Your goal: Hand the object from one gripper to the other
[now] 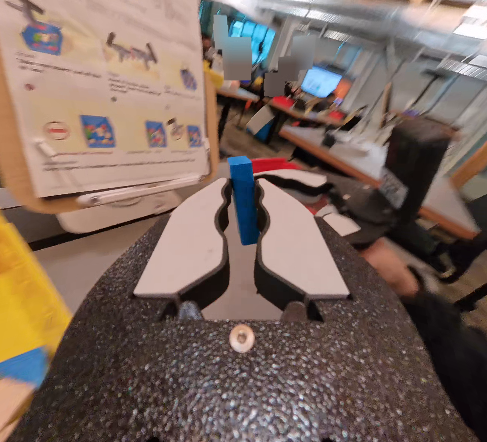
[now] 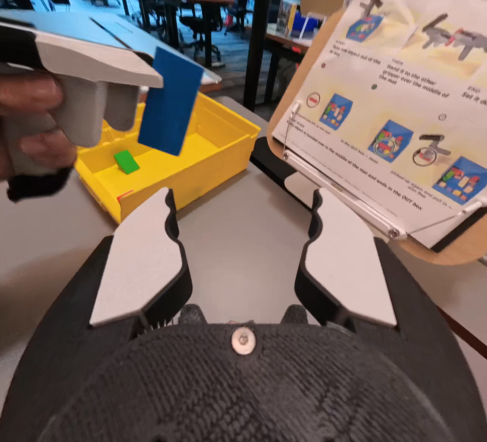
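My left gripper (image 1: 243,186) is shut on a flat blue block (image 1: 243,199); both pads press its faces and it stands on edge between them. In the right wrist view the same left gripper (image 2: 147,73) comes in from the upper left, held in the air over the yellow bin, with the blue block (image 2: 170,105) hanging down from its fingertips. My right gripper (image 2: 243,205) is open and empty, low over the grey table, its fingers wide apart. It also shows in the left wrist view (image 1: 292,181), just beyond the block, blurred.
A yellow bin (image 2: 184,178) stands on the grey table (image 2: 245,218) at the left, with a green block (image 2: 126,162) inside. A clipboard with an instruction sheet (image 2: 395,102) leans at the right. A person's hand (image 2: 23,118) holds the left gripper. Desks and chairs stand beyond.
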The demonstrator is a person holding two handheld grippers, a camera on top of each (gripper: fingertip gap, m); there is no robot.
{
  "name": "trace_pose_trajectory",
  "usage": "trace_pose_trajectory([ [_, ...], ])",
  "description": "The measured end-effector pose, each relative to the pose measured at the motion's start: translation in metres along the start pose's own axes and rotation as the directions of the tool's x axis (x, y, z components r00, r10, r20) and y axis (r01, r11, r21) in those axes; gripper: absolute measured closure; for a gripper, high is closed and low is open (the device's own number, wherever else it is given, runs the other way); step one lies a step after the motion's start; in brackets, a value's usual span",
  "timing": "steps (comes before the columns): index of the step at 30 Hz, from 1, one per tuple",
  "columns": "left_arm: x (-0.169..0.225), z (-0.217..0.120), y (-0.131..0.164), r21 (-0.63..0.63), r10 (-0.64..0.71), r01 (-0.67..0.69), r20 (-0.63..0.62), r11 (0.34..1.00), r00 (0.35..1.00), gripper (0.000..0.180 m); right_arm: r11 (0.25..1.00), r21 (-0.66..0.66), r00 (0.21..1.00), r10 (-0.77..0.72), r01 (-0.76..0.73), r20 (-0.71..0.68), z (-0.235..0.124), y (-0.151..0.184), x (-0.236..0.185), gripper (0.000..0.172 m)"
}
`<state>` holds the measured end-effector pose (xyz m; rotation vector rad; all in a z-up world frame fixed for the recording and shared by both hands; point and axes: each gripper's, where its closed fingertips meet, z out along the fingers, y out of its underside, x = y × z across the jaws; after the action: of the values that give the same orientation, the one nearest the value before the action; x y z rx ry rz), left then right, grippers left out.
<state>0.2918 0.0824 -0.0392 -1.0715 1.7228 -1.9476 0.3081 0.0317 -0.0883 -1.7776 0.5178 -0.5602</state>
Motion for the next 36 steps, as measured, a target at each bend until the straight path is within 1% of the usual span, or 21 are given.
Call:
trace_pose_trajectory([
  [1,0.009,0.004,-0.003,0.046,-0.054,0.056,-0.047,0.997,0.997,0.165,0.999,0.044,1.0,-0.007,0.006,0.004,0.0,-0.006,-0.003,0.073],
  [2,0.016,0.006,-0.007,0.094,-0.116,0.125,-0.097,0.988,0.989,0.165,0.996,0.093,1.0,-0.011,0.011,-0.001,-0.001,-0.013,-0.004,0.072],
  [4,0.029,0.009,-0.014,0.172,-0.245,0.284,-0.215,0.943,0.945,0.165,0.98,0.198,1.0,-0.012,0.013,-0.006,-0.008,-0.028,-0.006,0.071],
  [6,0.036,0.01,-0.017,0.209,-0.355,0.427,-0.309,0.88,0.883,0.165,0.95,0.311,0.999,-0.033,0.033,-0.006,-0.019,-0.045,-0.01,0.076],
  [8,0.036,0.01,-0.02,0.246,-0.431,0.53,-0.36,0.812,0.827,0.165,0.923,0.368,0.993,-0.104,0.115,-0.05,-0.028,-0.054,-0.012,0.081],
  [9,0.036,0.009,-0.021,0.271,-0.449,0.557,-0.37,0.785,0.813,0.165,0.911,0.379,0.987,-0.143,0.161,-0.075,-0.03,-0.057,-0.014,0.085],
  [11,0.037,0.009,-0.021,0.31,-0.46,0.579,-0.38,0.754,0.803,0.165,0.888,0.403,0.975,-0.21,0.223,-0.077,-0.033,-0.062,-0.022,0.089],
  [14,0.046,0.007,-0.023,0.336,-0.498,0.654,-0.444,0.678,0.745,0.165,0.861,0.423,0.959,-0.257,0.284,-0.121,-0.037,-0.066,-0.028,0.097],
  [16,0.049,0.008,-0.018,0.343,-0.526,0.685,-0.452,0.643,0.72,0.165,0.852,0.416,0.948,-0.281,0.319,-0.151,-0.037,-0.067,-0.03,0.1],
  [19,0.051,0.008,-0.016,0.358,-0.546,0.721,-0.479,0.593,0.687,0.165,0.838,0.41,0.932,-0.308,0.361,-0.191,-0.039,-0.068,-0.031,0.116],
  [21,0.052,0.007,-0.017,0.362,-0.545,0.73,-0.493,0.58,0.678,0.165,0.84,0.392,0.926,-0.323,0.376,-0.196,-0.038,-0.066,-0.031,0.123],
  [23,0.055,0.009,-0.015,0.343,-0.553,0.739,-0.5,0.58,0.666,0.165,0.844,0.383,0.925,-0.321,0.377,-0.204,-0.037,-0.064,-0.028,0.123],
  [25,0.053,0.011,-0.012,0.343,-0.566,0.74,-0.485,0.579,0.667,0.165,0.834,0.407,0.928,-0.32,0.372,-0.191,-0.039,-0.066,-0.031,0.125],
  [27,0.052,0.012,-0.01,0.341,-0.574,0.746,-0.483,0.572,0.661,0.165,0.821,0.41,0.917,-0.345,0.398,-0.199,-0.041,-0.067,-0.033,0.136],
  [29,0.05,0.012,-0.01,0.337,-0.58,0.753,-0.487,0.565,0.653,0.165,0.817,0.396,0.908,-0.362,0.419,-0.212,-0.039,-0.066,-0.032,0.136],
  [32,0.05,0.014,-0.008,0.322,-0.589,0.76,-0.488,0.564,0.644,0.165,0.827,0.392,0.915,-0.35,0.403,-0.201,-0.038,-0.064,-0.03,0.136],
  [34,0.049,0.017,-0.005,0.313,-0.582,0.746,-0.477,0.588,0.659,0.165,0.835,0.373,0.914,-0.355,0.404,-0.195,-0.038,-0.061,-0.028,0.137],
  [36,0.047,0.02,-0.002,0.308,-0.556,0.71,-0.456,0.633,0.694,0.165,0.853,0.355,0.924,-0.341,0.382,-0.174,-0.038,-0.059,-0.024,0.137],
])
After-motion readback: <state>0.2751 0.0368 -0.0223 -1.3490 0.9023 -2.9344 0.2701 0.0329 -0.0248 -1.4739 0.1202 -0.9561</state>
